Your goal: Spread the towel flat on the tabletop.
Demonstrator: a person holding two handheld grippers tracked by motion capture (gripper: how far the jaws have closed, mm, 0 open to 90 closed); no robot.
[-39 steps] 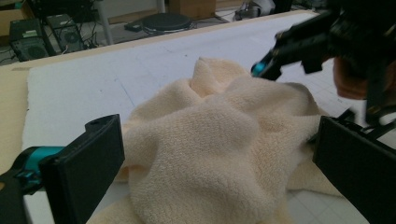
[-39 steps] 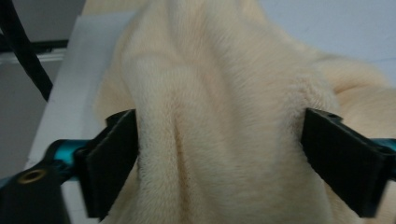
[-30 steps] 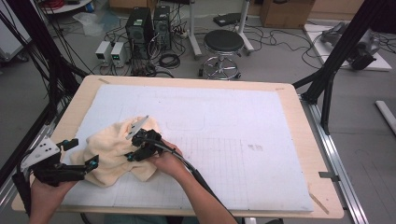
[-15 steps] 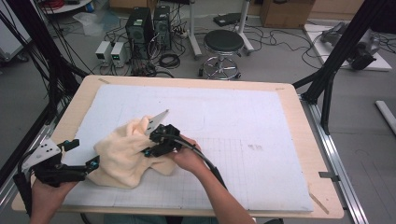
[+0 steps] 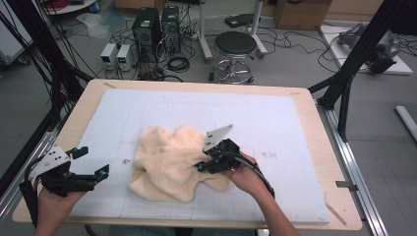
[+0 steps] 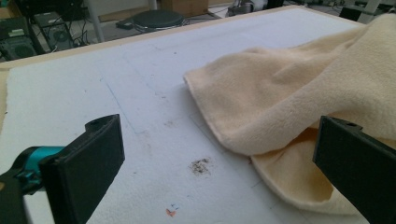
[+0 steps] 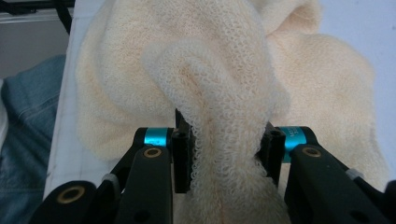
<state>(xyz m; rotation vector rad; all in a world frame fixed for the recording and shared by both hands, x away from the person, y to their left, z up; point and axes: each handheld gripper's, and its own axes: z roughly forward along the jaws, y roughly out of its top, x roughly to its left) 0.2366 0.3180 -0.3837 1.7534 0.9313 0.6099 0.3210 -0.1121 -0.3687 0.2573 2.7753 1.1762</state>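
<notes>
While the cream cloth (image 5: 172, 164) lies crumpled near the middle of the white mat (image 5: 275, 118), bare mat stretches far and right of it. The right gripper (image 5: 204, 166) pinches a bunched fold. The left gripper (image 5: 98, 173), jaws spread wide and empty, hovers at the near left, just beside the cloth's left edge.

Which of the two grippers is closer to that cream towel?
The right. The right gripper is clamped on a bunched fold of the cream towel; the left gripper sits apart from it, jaws open, near the table's left edge.
</notes>
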